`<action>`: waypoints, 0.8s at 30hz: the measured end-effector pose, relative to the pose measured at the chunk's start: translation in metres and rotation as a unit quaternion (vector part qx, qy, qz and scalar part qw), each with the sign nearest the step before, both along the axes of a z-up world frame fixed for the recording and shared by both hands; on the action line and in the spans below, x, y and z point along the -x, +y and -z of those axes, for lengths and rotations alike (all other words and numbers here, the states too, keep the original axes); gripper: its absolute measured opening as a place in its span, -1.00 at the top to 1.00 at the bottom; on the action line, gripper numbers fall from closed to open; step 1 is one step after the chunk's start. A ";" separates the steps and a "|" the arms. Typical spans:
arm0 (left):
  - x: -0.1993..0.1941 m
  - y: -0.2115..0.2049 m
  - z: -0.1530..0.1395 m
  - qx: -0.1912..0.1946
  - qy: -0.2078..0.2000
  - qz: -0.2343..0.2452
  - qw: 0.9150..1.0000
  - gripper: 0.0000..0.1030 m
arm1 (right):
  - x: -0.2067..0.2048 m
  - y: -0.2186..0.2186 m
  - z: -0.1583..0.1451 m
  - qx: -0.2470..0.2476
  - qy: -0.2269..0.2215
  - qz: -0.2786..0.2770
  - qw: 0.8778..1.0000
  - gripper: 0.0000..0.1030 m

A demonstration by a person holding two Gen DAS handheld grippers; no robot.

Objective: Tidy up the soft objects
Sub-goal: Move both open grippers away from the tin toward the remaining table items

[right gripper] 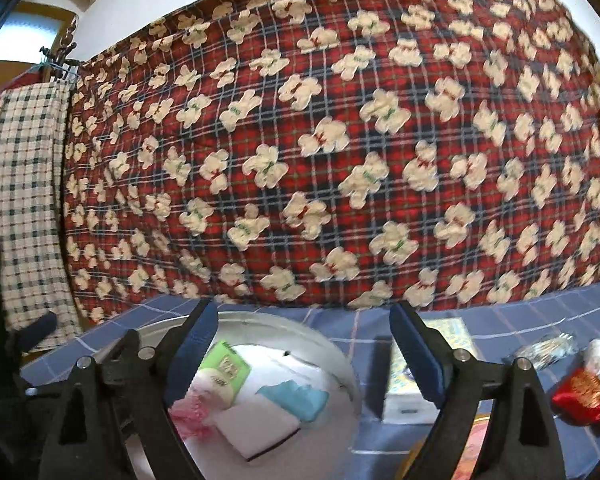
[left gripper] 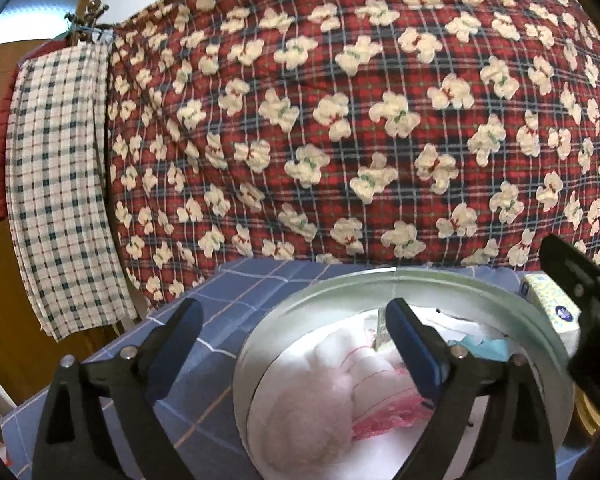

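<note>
A round metal tin (left gripper: pixel 260 344) stands on the blue checked tablecloth (left gripper: pixel 204 320). It holds a white fluffy soft item (left gripper: pixel 312 412), a pink piece (left gripper: pixel 384 420) and a teal piece (left gripper: pixel 480 346). My left gripper (left gripper: pixel 296 312) is open and empty, straddling the tin's near left rim. In the right wrist view the tin (right gripper: pixel 340 356) holds a green packet (right gripper: pixel 228 368), a teal cloth (right gripper: pixel 296 398), a white pad (right gripper: pixel 260 424) and the pink piece (right gripper: pixel 188 416). My right gripper (right gripper: pixel 304 316) is open and empty above the tin's right side.
A red plaid quilt with cream bears (left gripper: pixel 340 120) hangs behind the table, beside a checked cloth (left gripper: pixel 56 184). A yellow tissue box (left gripper: pixel 552 304) sits right of the tin. A red pouch (right gripper: pixel 584 396), a clear wrapper (right gripper: pixel 548 348) and a white roll (right gripper: pixel 596 354) lie at right.
</note>
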State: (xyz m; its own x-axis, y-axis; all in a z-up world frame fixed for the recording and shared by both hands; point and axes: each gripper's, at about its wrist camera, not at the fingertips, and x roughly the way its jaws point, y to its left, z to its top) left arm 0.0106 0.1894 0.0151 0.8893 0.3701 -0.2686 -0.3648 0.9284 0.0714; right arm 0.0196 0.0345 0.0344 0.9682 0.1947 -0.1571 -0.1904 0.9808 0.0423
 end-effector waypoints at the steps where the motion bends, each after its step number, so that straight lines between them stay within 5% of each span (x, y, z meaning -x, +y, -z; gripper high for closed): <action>1: 0.003 -0.002 -0.001 -0.002 -0.007 -0.001 1.000 -0.94 | 0.001 0.000 0.000 0.006 -0.007 0.008 1.000 -0.74; 24: 0.016 -0.018 0.001 0.023 -0.005 0.011 1.000 -0.99 | 0.014 -0.050 0.011 0.012 0.022 0.015 1.000 -0.74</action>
